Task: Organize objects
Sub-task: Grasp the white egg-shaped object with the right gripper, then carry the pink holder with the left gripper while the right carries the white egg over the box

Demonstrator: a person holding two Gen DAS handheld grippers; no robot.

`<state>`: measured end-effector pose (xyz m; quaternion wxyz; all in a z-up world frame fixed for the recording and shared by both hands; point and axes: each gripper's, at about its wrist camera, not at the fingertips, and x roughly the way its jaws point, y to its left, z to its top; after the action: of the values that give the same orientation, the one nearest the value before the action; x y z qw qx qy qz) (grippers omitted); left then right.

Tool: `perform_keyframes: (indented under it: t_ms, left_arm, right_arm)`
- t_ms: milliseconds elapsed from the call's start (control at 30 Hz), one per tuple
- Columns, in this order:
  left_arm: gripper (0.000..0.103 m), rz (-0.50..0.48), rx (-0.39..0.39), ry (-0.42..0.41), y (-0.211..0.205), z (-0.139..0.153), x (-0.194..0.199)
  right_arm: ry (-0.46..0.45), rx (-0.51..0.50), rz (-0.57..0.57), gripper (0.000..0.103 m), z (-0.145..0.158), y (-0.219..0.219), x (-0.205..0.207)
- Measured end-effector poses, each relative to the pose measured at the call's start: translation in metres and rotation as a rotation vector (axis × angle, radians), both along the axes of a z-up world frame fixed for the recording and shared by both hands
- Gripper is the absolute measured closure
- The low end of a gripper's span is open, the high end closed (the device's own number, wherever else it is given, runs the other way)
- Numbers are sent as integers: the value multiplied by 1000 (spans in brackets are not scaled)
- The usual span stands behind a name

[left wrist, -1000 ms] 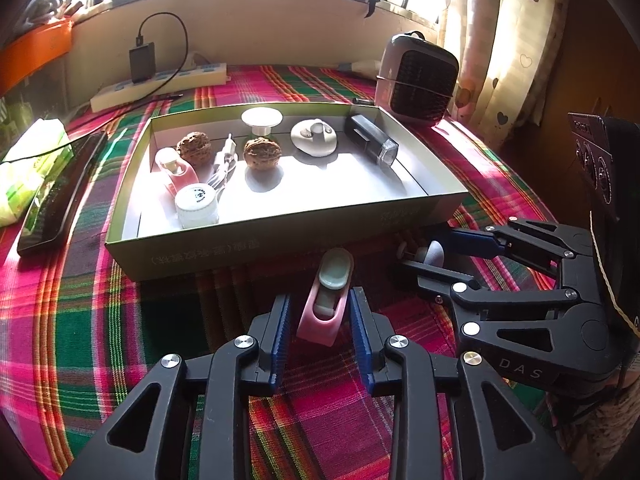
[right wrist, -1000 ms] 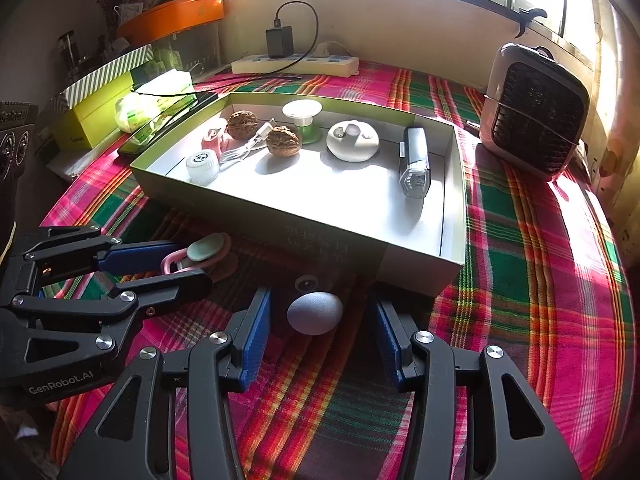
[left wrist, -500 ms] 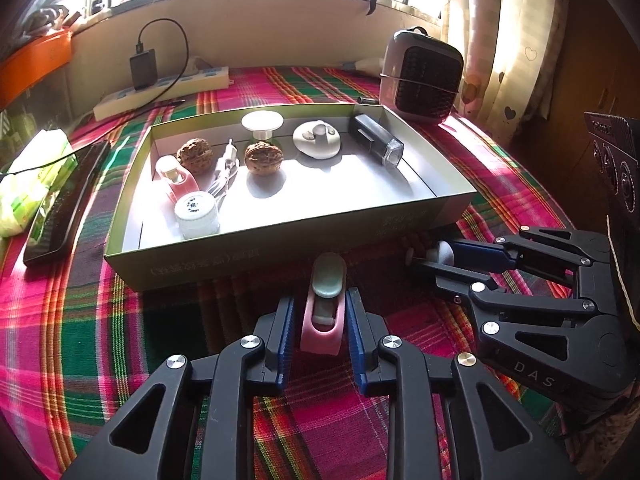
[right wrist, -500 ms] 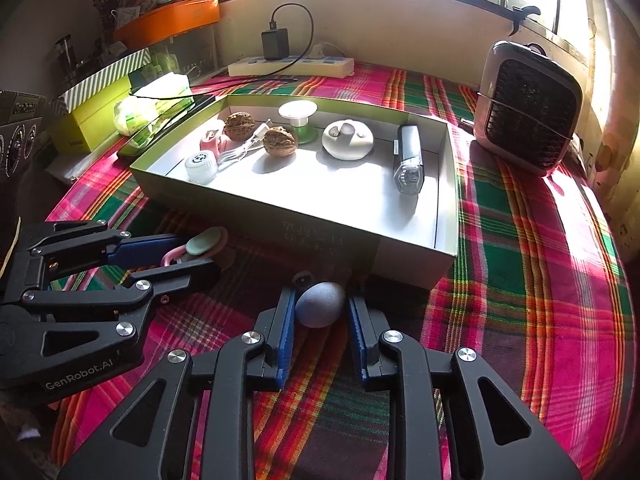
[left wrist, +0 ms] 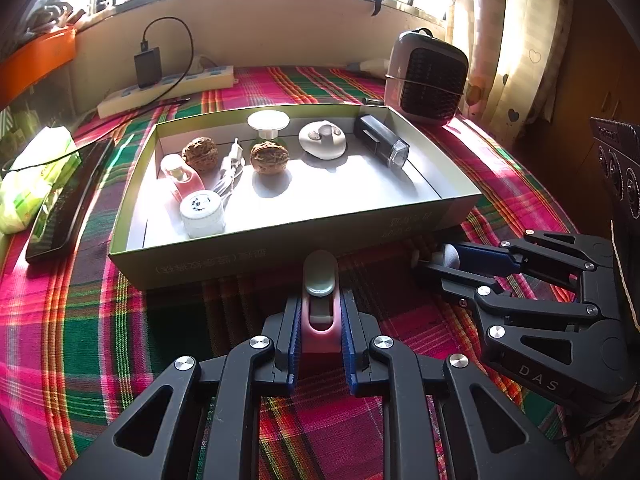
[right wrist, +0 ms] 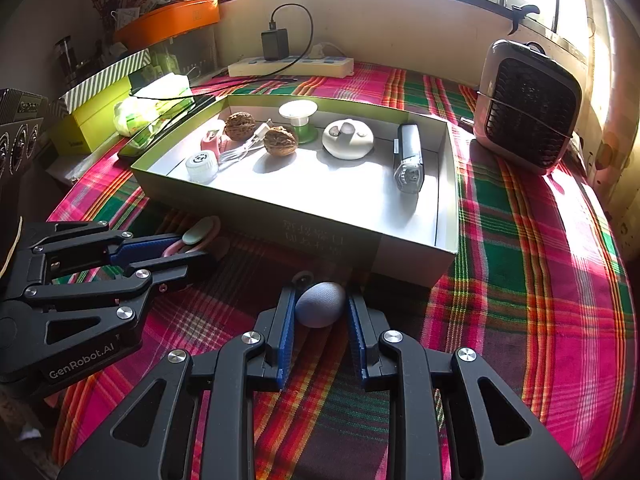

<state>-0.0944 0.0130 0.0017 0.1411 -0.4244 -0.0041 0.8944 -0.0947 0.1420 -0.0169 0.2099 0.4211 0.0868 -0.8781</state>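
My left gripper is shut on a pink clip with a pale green top, just in front of the green box. It also shows in the right wrist view. My right gripper is shut on a grey-blue egg-shaped object by the box's near wall; it shows at the right of the left wrist view. The box holds two walnuts, a white jar, a pink bottle, a white cable, a white dish and a black lighter.
A small heater stands behind the box at the right. A power strip with a charger lies by the window wall. A black remote and tissue pack lie left of the box. The plaid cloth extends right.
Both grippers have closed: the left on the pink clip, the right on the grey-blue egg. Both have moved a little closer to the box.
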Motion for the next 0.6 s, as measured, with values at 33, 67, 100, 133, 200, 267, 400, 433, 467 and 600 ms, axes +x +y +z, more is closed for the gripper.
perform_keyframes:
  t_ms: [33, 67, 100, 133, 200, 267, 400, 433, 467, 600]
  left_arm:
    - [87, 0, -1, 0, 0, 0, 0]
    - [87, 0, 1, 0, 0, 0, 0]
    - [87, 0, 1, 0, 0, 0, 0]
    - [87, 2, 2, 0, 0, 0, 0]
    - [87, 2, -1, 0, 0, 0, 0]
    - [87, 3, -3, 1, 0, 0, 0]
    - [87, 4, 0, -1, 1, 0, 0]
    - [87, 3, 0, -2, 1, 0, 1]
    - [87, 4, -1, -1, 1, 0, 1]
    - [87, 6, 1, 0, 1, 2, 2]
  right_arm:
    - [0, 0, 0, 78, 0, 0, 0]
    - [0, 0, -1, 78, 0, 0, 0]
    - [0, -1, -1, 78, 0, 0, 0]
    - [0, -2, -2, 78, 0, 0, 0]
    - [-2, -6, -2, 78, 0, 0, 1]
    - [-3, -9, -4, 78, 0, 0, 1]
    - [-4, -15, -5, 78, 0, 1, 1]
    - [-4, -18, -6, 78, 0, 2, 2]
    - [-3, -20, -7, 78, 1, 2, 2]
    - [-2, -24, -5, 78, 1, 2, 3]
